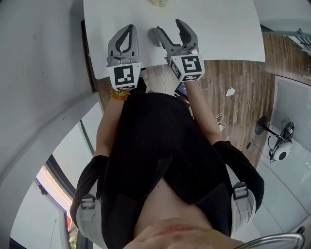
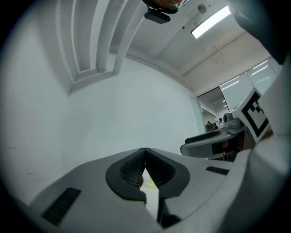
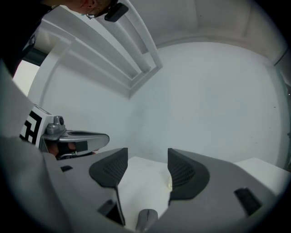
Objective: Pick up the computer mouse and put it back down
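Observation:
A grey computer mouse [image 1: 156, 37] lies on the white table [image 1: 223, 34] near its front edge. My right gripper [image 1: 170, 27] hovers over it, open, its left finger right beside the mouse. In the right gripper view the mouse [image 3: 146, 221] shows low between the spread jaws of the right gripper [image 3: 145, 159], nothing gripped. My left gripper [image 1: 129, 30] sits a little to the left over the table, shut and empty. In the left gripper view the left gripper [image 2: 145, 152] has its tips meeting.
A pale yellowish object [image 1: 159, 2] sits at the table's far edge. A white wall runs along the left. Right of the table is wooden floor with a scrap of paper [image 1: 230, 91], cables and a white device [image 1: 280, 151].

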